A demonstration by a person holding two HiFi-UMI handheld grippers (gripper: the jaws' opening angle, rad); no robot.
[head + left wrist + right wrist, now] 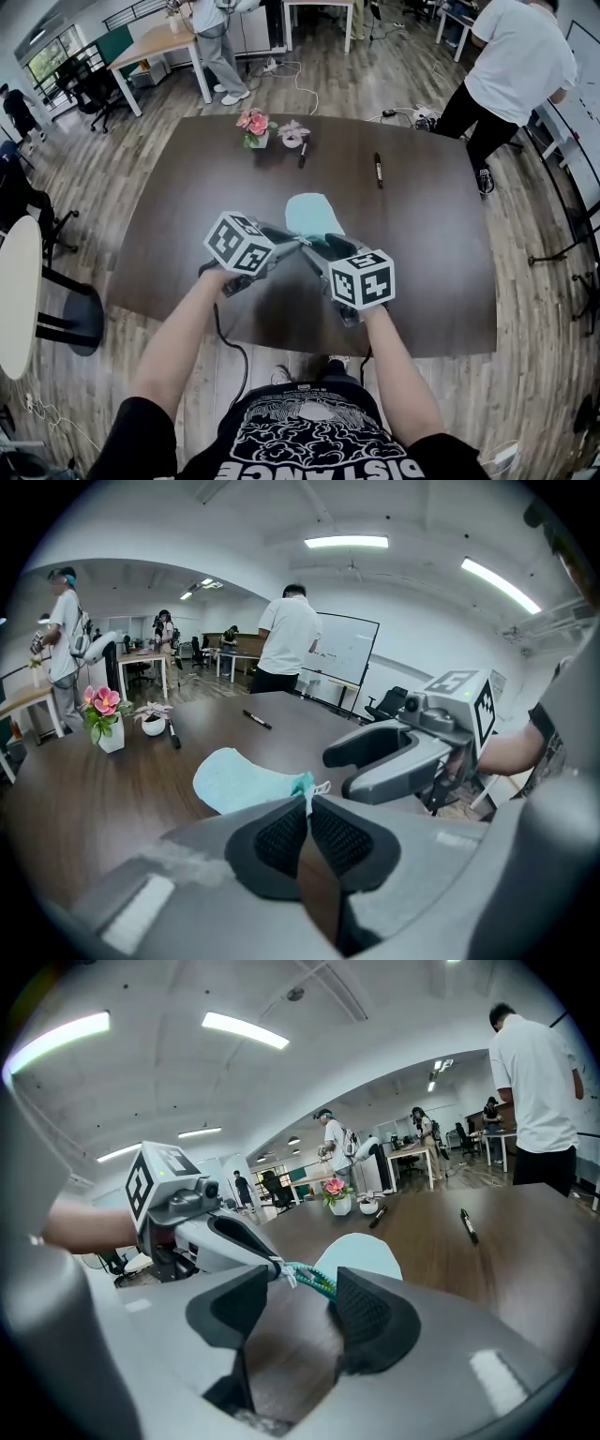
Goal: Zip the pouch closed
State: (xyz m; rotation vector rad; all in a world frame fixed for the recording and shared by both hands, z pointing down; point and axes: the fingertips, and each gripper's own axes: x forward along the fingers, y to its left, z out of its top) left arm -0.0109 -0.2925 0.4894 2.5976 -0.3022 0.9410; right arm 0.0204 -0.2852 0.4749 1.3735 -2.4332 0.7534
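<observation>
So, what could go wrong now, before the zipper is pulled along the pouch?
1. The left gripper holds the pouch only by a thin corner; it might slip out when tugged.
2. The right gripper is open, and the teal zipper pull lies close to one pad, not centred, so closing may miss it.

- The pouch (314, 214) is pale mint, plain, with no pattern.
- Its zipper (314, 1281) is a deeper teal.
- The left tool (308, 810) is grey, with black, finely gridded pads (279, 841). The right tool (302, 1290) has the same colours.
- Each tool's cube (239, 242) carries black square markers on white.
- The table (422, 244) is dark brown with wood grain.
- At the table's twelve o'clock edge, the flowers (253, 122) are pink with green leaves, in a white pot (258, 141).
- At one o'clock from the pouch, the marker (378, 170) is black.
- The floor (112, 347) is grey-brown planks.
- The T-shirt (314, 431) is black with white print.
</observation>
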